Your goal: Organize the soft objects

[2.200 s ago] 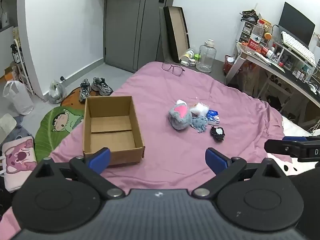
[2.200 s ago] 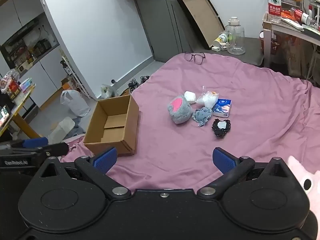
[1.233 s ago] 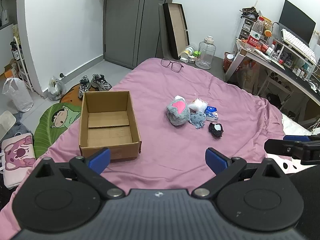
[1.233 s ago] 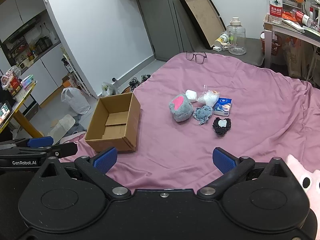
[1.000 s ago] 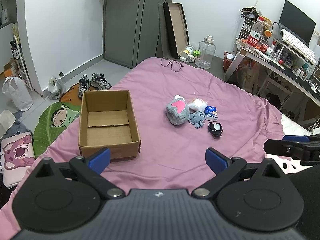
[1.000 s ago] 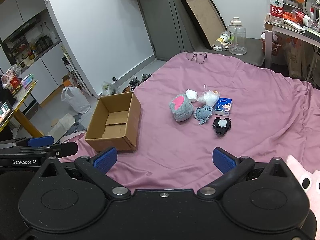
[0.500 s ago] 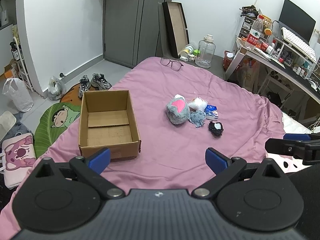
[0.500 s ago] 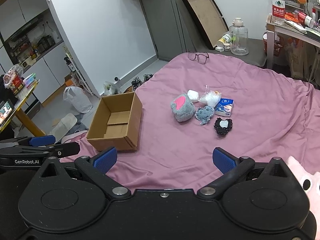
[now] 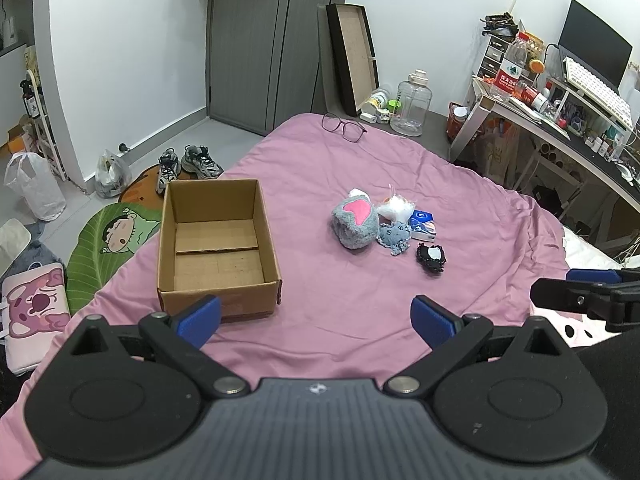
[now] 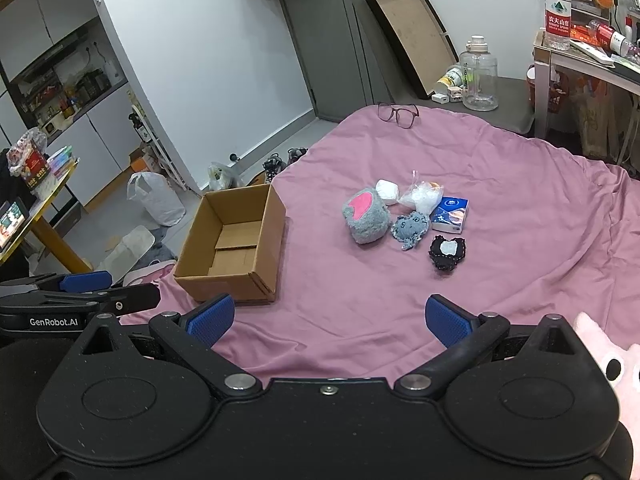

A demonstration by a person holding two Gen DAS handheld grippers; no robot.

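An empty cardboard box (image 9: 218,246) (image 10: 236,244) sits open on the pink bed, left of a cluster of small items. The cluster holds a grey plush with a pink patch (image 9: 355,222) (image 10: 366,216), a blue-grey knitted octopus (image 9: 396,236) (image 10: 412,227), a black pouch with a white patch (image 9: 431,255) (image 10: 447,251), a white soft lump (image 10: 387,191), a clear plastic bag (image 9: 396,209) (image 10: 420,196) and a blue tissue pack (image 9: 424,225) (image 10: 450,214). My left gripper (image 9: 316,318) and right gripper (image 10: 328,318) are both open and empty, well short of the items.
Glasses (image 9: 344,126) lie at the bed's far end. A pink plush (image 10: 608,360) lies near the right gripper. Shoes (image 9: 188,162), bags and mats are on the floor left of the bed. A cluttered desk (image 9: 560,120) stands on the right.
Both grippers drew back slightly over the last two seconds, so box and items look a little farther away. The jaws stayed open. No object moved.
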